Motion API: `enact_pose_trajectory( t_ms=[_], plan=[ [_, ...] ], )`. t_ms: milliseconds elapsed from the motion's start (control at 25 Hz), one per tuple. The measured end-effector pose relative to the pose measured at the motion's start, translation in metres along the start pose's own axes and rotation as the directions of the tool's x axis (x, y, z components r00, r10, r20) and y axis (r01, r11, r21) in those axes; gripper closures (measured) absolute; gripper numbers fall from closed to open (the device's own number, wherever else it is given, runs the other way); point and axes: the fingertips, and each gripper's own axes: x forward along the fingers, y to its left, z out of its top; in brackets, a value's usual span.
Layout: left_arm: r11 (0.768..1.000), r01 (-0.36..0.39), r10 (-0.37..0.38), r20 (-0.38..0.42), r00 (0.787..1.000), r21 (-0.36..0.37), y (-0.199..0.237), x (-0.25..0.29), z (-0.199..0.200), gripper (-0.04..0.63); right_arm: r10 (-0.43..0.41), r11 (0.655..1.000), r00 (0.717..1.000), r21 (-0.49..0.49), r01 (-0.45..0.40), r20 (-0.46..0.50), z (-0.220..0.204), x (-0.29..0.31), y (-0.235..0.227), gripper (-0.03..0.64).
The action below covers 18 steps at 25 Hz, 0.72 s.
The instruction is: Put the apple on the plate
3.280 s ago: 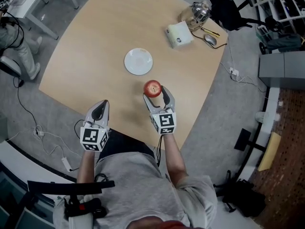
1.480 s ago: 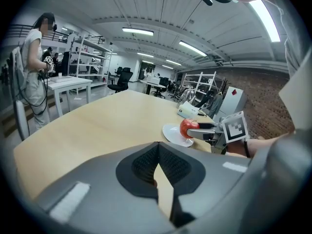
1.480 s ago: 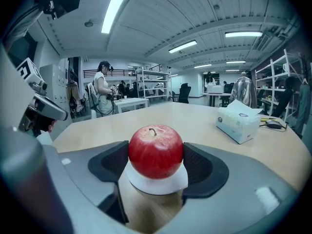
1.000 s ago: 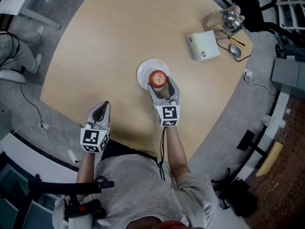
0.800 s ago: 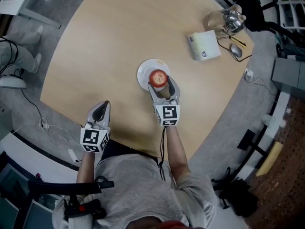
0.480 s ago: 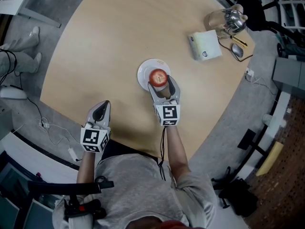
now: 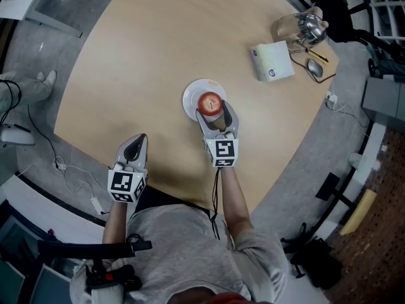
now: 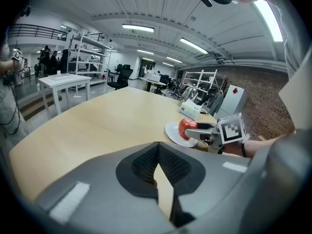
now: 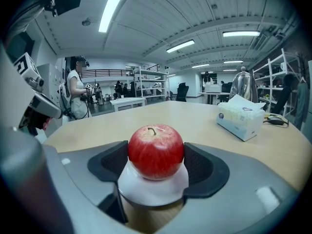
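Now the right claw is clamped on the red apple, one dark pad pressed to each side of the fruit, stem upward. The apple sits over the near right part of the white plate, low against it; whether its base touches the plate cannot be told. The plate lies near the middle of the round wooden table. The left claw hovers at the table's near edge, well apart from the plate, its pads together at the tips with nothing between them. At the far right of the table stand a tissue box, a metal kettle and a computer mouse.
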Motion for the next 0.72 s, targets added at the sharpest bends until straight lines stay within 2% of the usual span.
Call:
enact_pose_trajectory(
  t_ms=[720],
  plan=[
    [1.0,0.003,-0.003,0.041,0.999,0.013,-0.004,-0.015,0.006,0.575,-0.015,1.0,1.0,0.007,0.015,0.028,0.012,-0.014,0.002,0.249]
  ],
)
